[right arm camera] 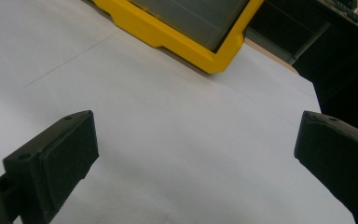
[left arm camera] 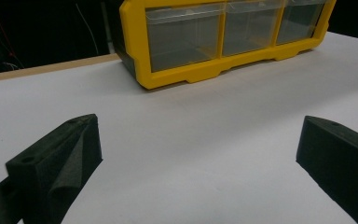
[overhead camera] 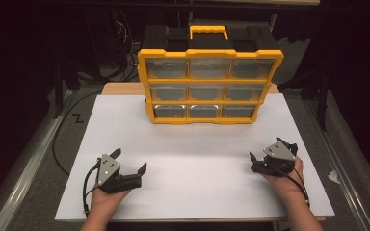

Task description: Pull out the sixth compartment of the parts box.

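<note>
At the near edge of the white table (overhead camera: 192, 144), left gripper (overhead camera: 129, 160) and right gripper (overhead camera: 265, 153) resting wide open and empty, well apart, aimed toward the yellow organizer case (overhead camera: 209, 86) upright at the far side, seemingly ready to reach for its drawers.

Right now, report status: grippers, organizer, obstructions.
Left gripper open, right gripper open, both empty on the board. Organizer upright at far edge, drawers shut. Nothing between.

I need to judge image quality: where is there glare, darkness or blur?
High view: bright white table sheet, nearly black surroundings, glare on the yellow-framed organizer with clear drawers. Left gripper view: the near black jaws are soft, the organizer sharper. Right gripper view: the same softness, dark corner.
</note>
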Demonstrator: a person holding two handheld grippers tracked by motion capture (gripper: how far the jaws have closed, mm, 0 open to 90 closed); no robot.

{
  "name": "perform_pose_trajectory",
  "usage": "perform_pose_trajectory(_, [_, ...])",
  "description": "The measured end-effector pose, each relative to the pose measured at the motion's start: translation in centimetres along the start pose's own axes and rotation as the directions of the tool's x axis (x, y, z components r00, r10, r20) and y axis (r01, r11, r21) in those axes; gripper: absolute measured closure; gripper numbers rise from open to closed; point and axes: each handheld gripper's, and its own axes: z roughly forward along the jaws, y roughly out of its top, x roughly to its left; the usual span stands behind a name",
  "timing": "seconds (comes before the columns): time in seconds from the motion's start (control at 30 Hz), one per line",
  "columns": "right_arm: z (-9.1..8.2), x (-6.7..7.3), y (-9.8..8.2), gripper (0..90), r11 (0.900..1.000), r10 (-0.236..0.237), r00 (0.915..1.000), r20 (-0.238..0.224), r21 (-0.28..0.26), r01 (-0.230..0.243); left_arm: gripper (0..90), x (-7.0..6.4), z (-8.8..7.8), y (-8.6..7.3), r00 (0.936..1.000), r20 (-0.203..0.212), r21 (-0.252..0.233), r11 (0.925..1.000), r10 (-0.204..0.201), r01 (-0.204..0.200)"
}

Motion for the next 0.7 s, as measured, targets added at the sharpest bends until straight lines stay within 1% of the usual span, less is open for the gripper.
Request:
perform_pose_trajectory(0.03, [-0.1,0.3,0.1,1.1,1.000,-0.031,0.9995,-0.002,0.000,0.031,0.8,0.0,0.0,0.0,1.0000,0.001,0.000,1.0000,0.000,0.000])
perform_pose_trajectory(0.07, [-0.1,0.3,0.1,1.1,1.000,-0.031,0.9995,-0.002,0.000,0.031,0.8,0.0,0.0,0.0,1.0000,0.001,0.000,1.0000,0.001,-0.001])
perform_pose_trajectory(0.1, [-0.1,0.4,0.2,1.1,0.999,-0.044,0.9990,-0.002,0.001,0.044,0.8,0.0,0.0,0.0,1.0000,0.001,0.000,1.0000,0.002,-0.002])
perform_pose_trajectory(0.13, [-0.1,0.5,0.2,1.1,0.998,-0.065,0.9979,0.000,0.002,0.065,0.8,0.0,0.0,0.0,1.0000,0.002,0.000,1.0000,0.002,-0.002])
perform_pose_trajectory(0.17, [-0.2,0.8,0.3,1.1,0.995,-0.095,0.9954,0.007,0.005,0.095,0.8,0.0,0.0,0.0,1.0000,0.002,0.000,1.0000,0.001,-0.001])
perform_pose_trajectory(0.2, [-0.2,1.0,0.3,1.1,0.994,-0.113,0.9935,0.012,0.006,0.113,0.8,0.0,0.0,0.0,1.0000,0.002,0.000,1.0000,0.001,-0.001])
perform_pose_trajectory(0.23, [-0.3,1.4,0.4,1.1,0.986,-0.165,0.9861,0.018,0.006,0.165,0.8,0.0,0.0,0.0,1.0000,0.003,0.000,1.0000,0.000,0.000])
perform_pose_trajectory(0.27, [-0.3,1.4,0.4,1.1,0.986,-0.165,0.9861,0.018,0.006,0.165,0.8,0.0,0.0,0.0,1.0000,0.005,0.000,1.0000,-0.001,0.001])
perform_pose_trajectory(0.3, [-0.3,1.7,0.5,1.1,0.980,-0.199,0.9797,0.023,0.009,0.199,0.8,0.0,0.1,0.0,1.0000,0.006,0.000,1.0000,0.000,0.000])
perform_pose_trajectory(0.33, [-0.3,1.7,0.5,1.1,0.980,-0.199,0.9797,0.023,0.009,0.199,0.8,0.0,0.0,0.0,1.0000,0.007,0.000,1.0000,0.001,-0.001])
perform_pose_trajectory(0.37, [-0.4,2.0,0.6,1.1,0.974,-0.225,0.9739,0.026,0.009,0.225,0.8,0.0,0.0,0.0,1.0000,0.006,-0.002,1.0000,0.000,0.000])
perform_pose_trajectory(0.4, [-0.4,2.0,0.6,1.1,0.974,-0.225,0.9739,0.026,0.009,0.225,0.8,0.0,0.0,0.0,1.0000,0.006,-0.002,1.0000,0.000,0.000])
perform_pose_trajectory(0.43, [-0.4,2.3,0.7,1.1,0.969,-0.248,0.9684,0.029,0.011,0.247,0.8,0.0,0.0,0.0,1.0000,0.006,-0.002,1.0000,0.000,0.000])
perform_pose_trajectory(0.5, [-0.4,2.4,0.7,1.1,0.962,-0.274,0.9612,0.031,0.012,0.274,0.8,0.0,0.0,0.0,1.0000,0.006,-0.002,1.0000,0.000,0.000])
perform_pose_trajectory(0.53, [-0.5,2.6,0.7,1.1,0.957,-0.291,0.9561,0.036,0.015,0.290,0.8,0.0,0.0,0.0,1.0000,0.008,-0.002,1.0000,0.000,0.000])
perform_pose_trajectory(0.57, [-0.5,2.6,0.7,1.1,0.957,-0.291,0.9561,0.036,0.015,0.290,0.8,0.0,0.0,0.0,1.0000,0.008,-0.002,1.0000,0.000,0.000])
perform_pose_trajectory(0.6, [-0.5,2.8,0.8,1.1,0.949,-0.315,0.9483,0.041,0.019,0.314,0.8,0.0,0.0,0.0,1.0000,0.008,-0.002,1.0000,0.001,-0.001])
perform_pose_trajectory(0.63, [-0.5,2.8,0.8,1.1,0.949,-0.315,0.9483,0.041,0.019,0.314,0.8,0.0,0.0,0.0,1.0000,0.009,-0.003,1.0000,0.000,0.000])
perform_pose_trajectory(0.67, [-0.5,2.9,0.8,1.1,0.946,-0.324,0.9449,0.045,0.020,0.324,0.8,0.0,0.0,0.0,1.0000,0.009,-0.003,1.0000,0.000,0.000])
perform_pose_trajectory(0.7, [-0.5,2.9,0.8,1.1,0.940,-0.341,0.9389,0.049,0.020,0.340,0.9,0.0,0.0,0.0,1.0000,0.009,-0.003,1.0000,0.001,-0.001])
